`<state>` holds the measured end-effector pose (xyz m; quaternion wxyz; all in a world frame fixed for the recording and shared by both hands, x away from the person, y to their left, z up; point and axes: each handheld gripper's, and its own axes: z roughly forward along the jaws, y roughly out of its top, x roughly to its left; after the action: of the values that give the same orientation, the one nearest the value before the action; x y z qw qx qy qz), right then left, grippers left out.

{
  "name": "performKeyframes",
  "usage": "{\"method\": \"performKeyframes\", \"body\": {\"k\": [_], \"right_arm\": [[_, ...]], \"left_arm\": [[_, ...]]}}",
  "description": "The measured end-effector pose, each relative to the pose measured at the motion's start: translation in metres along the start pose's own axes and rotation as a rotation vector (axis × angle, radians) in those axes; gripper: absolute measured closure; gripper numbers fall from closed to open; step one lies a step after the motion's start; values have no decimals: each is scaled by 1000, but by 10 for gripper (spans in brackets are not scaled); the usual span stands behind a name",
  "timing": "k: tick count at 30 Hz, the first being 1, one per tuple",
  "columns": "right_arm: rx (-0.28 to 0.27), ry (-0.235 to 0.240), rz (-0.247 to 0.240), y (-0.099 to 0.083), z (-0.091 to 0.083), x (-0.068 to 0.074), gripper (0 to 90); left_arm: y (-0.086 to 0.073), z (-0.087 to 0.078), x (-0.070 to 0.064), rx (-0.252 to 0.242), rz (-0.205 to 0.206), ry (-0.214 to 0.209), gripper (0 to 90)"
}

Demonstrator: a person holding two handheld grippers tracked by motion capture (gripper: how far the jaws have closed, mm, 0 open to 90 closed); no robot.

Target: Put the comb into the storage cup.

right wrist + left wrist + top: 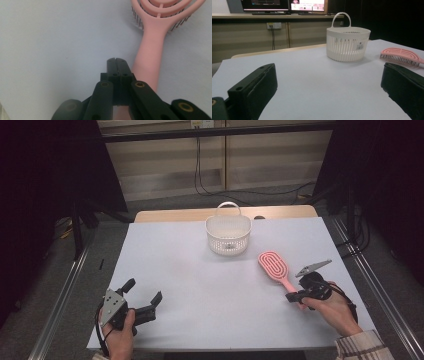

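Beside right tool [117, 61], pink hairbrush [152, 50] handle

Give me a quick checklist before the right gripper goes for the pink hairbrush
1. Right gripper open enough to take the handle: not ok, its jaws are pressed together.
2. Right gripper lined up with the handle: not ok, its tip sits just beside the pink hairbrush, not around it.
3. Hairbrush lying free on the table: ok, nothing rests on it.
4. White basket upright with its mouth open: ok.
5. Basket empty: cannot tell, its inside is only partly visible.
6. Left gripper out of the way: ok, open and low at the table's near left corner.
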<state>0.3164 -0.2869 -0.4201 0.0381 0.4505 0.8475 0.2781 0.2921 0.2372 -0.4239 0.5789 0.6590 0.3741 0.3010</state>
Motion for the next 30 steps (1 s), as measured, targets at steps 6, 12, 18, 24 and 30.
{"method": "performKeyframes", "body": {"k": [6,12,18,24,30], "right_arm": [[-3,-5,-3,-2,-4,-2,900],[2,-14,-5,-5,-5,-4,900],[4,-16,-5,-8,-7,-6,900],[4,-18,7,-11,-8,-9,900],[3,-30,10,-12,-8,-10,900]], "left_arm": [[0,0,0,0,3,3,7],[0,0,0,0,1,3,7],[0,-1,0,1,2,3,7],[0,0,0,1,2,2,7],[-1,1,-1,0,-7,-6,7]]}}
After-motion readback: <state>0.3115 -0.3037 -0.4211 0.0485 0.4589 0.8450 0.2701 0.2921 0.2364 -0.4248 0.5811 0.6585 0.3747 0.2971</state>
